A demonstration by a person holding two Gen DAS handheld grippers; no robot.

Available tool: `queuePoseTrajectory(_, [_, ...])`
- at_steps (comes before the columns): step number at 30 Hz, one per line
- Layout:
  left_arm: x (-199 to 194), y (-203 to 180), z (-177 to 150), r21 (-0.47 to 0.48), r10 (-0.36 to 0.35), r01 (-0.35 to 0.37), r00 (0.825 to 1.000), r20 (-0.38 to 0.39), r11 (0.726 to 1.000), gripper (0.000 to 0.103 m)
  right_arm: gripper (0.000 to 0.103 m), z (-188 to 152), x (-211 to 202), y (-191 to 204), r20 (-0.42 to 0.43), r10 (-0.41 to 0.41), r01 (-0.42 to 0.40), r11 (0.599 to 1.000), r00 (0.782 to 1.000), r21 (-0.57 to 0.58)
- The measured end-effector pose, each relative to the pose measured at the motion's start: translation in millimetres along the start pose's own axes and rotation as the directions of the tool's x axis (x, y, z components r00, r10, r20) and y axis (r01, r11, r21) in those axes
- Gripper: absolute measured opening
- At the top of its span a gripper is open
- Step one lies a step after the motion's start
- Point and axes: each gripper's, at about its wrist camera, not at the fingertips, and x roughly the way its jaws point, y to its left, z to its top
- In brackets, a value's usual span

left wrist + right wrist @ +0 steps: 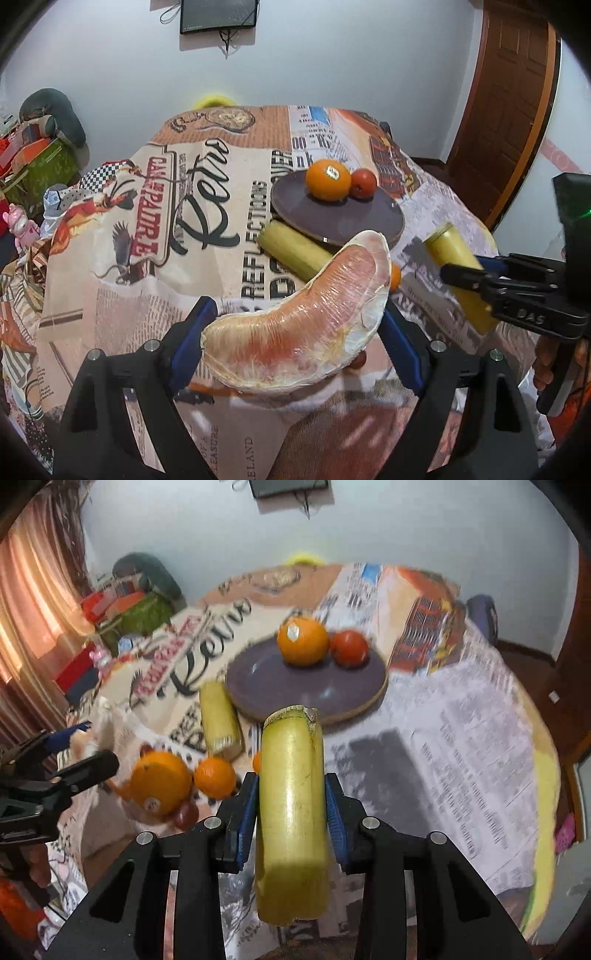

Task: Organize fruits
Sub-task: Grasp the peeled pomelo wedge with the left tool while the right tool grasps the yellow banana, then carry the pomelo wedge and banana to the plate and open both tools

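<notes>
Both tools are loaded at once, and the dark plate (384, 221) on the patterned tablecloth (122, 229) is the obvious landmark. The left gripper (295, 325) is clamped on a peeled pomelo segment (295, 325), which sits crosswise between the blue pads and is lifted off the cloth, on the near side of the plate. The right gripper (290, 812) is clenched around a pale yellow-green cane piece (291, 812), held lengthwise along the fingers with its cut end pointing toward the plate's near rim. On the plate's far side rest a stickered orange (303, 642) and a red tomato-like fruit (349, 648), touching each other. A second cane piece (219, 720) lies on the cloth just beside the plate's near-left rim, and further toward the camera from it sit another stickered orange (160, 782), a small orange (215, 777) and what looks like a dark grape (186, 814) — motion blur makes that last one uncertain. My judgement is that both held pieces are headed for the plate. The risks follow from that: the two tools may crowd each other over the same near rim, the soft pomelo membrane could tear or slip under a hard squeeze, and the smooth cane could slide forward out of the pads if tipped down — or roll into the orange and nudge it off the far edge.
</notes>
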Motion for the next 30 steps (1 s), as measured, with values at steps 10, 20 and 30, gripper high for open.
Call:
queuePoseTrajectory(10, [0,-8,41,0.007,0.004,-0.005,0.997,0.081,1.000,0.086,0.032,36,-26,-10,0.130,-0.029,0.028,1.000,0.991,0.007])
queuePoseTrajectory(20, [21,-15,71,0.016,-0.006,0.005,0.996,0.093,1.000,0.086,0.032,61,-19,-21,0.177,-0.025,0.020,0.999,0.984,0.029])
queuePoseTrajectory(30, [61,-15,90,0.030,-0.004,0.003,0.999,0.051,1.000,0.086,0.032,79,10,-34,0.170,-0.025,0.017,0.999,0.985,0.049])
